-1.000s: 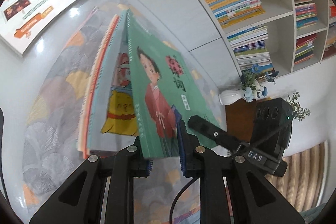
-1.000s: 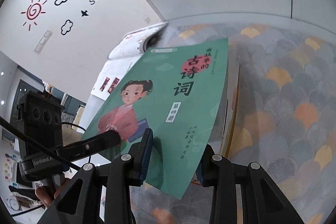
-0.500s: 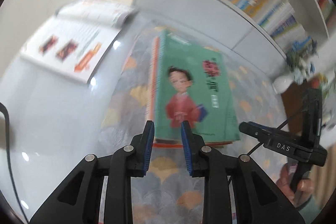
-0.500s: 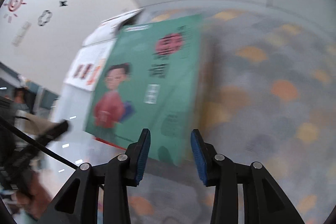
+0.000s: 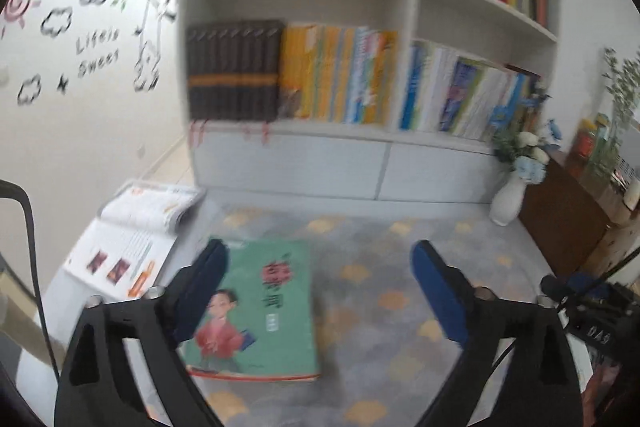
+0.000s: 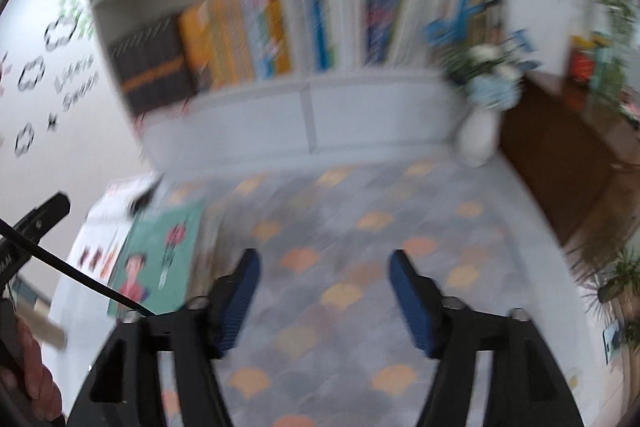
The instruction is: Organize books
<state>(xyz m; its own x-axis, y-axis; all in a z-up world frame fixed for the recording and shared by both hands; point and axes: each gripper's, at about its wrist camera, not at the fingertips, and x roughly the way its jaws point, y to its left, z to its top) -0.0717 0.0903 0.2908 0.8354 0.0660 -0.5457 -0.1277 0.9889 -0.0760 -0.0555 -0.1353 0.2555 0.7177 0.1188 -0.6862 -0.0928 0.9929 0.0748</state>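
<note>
A green book with a cartoon child in red on its cover lies flat on the fan-patterned mat, with a red-edged book under it. My left gripper hangs above and short of it, jaws opening wide, nothing between the pads. In that view its left finger only overlaps the book's edge. My right gripper is over bare mat, jaws opening, nothing between them. In the blurred right wrist view the green book lies off to the left.
An open book lies left of the mat, on the white surface. Behind stands a white bookshelf packed with upright books. A white vase of flowers sits at its right end, beside a brown cabinet. A hand shows at the left edge.
Both grippers let go of the green book, which was tilted up and now lies flat. Both pulled back and up, their jaws spread wide, and the bookshelf has come into view.
</note>
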